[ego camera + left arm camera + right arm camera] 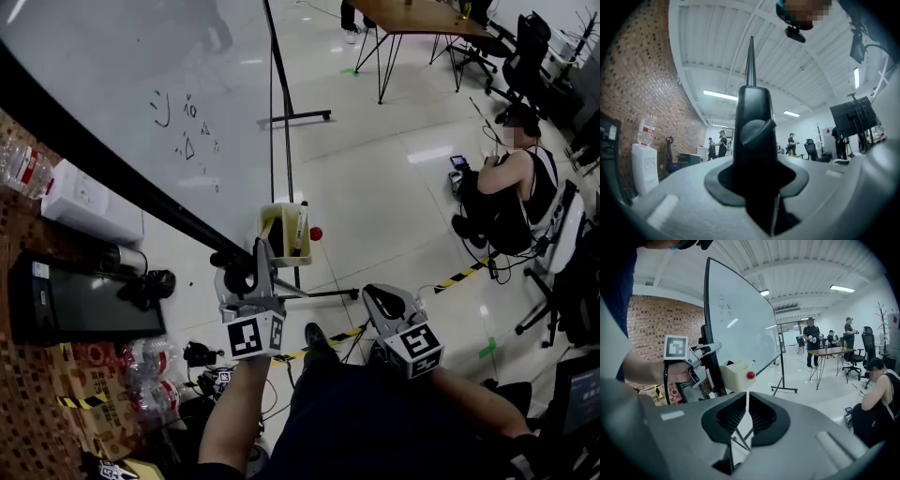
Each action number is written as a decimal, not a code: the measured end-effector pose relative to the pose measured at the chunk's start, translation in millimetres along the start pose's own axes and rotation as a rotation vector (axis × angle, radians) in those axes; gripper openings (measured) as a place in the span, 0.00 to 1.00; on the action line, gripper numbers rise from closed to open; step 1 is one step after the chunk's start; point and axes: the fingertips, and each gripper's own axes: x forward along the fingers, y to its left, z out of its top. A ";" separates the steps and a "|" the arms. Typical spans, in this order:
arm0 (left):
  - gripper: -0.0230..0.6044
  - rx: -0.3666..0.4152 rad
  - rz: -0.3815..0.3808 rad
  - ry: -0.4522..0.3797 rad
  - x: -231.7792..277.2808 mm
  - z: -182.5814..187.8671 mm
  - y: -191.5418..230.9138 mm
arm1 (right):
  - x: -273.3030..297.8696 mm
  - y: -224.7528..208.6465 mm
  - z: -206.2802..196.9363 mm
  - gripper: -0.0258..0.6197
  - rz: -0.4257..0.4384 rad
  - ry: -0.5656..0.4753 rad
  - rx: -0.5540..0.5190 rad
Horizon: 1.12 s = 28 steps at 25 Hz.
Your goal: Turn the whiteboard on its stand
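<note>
The whiteboard (pixel 122 84) has a black frame (pixel 94 159) and a few marker scribbles, and it sits tilted on its thin black stand (pixel 279 94). My left gripper (pixel 239 272) is shut on the frame's lower corner, where a black knob sticks out. In the left gripper view the frame edge (pixel 754 122) stands upright between the jaws of that gripper (pixel 754 187). The right gripper view shows the board (pixel 740 319) edge-on with the left gripper (pixel 710 348) clamped on it. My right gripper (pixel 380 300) (pixel 747 411) is shut and empty, a little to the right of the board.
A beige box (pixel 286 234) with markers and a red ball (pixel 316 233) hangs at the board's corner. A person (pixel 511 192) sits on the floor at right near office chairs. A table (pixel 431 19) stands far back. Bottles (pixel 23 169) and a black screen (pixel 84 305) lie at left.
</note>
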 end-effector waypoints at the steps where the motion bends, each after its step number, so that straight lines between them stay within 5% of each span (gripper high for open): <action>1: 0.26 0.003 0.006 0.010 -4.1 -1.1 1.9 | -4.5 -2.7 -0.1 0.08 0.010 -0.016 0.004; 11: 0.26 0.031 0.009 0.060 -31.7 -9.9 -4.1 | -53.2 -21.5 -44.1 0.06 0.068 0.004 0.084; 28: 0.26 0.020 0.005 0.046 -82.4 -1.9 -38.8 | -33.8 11.0 -28.2 0.06 0.032 0.006 0.047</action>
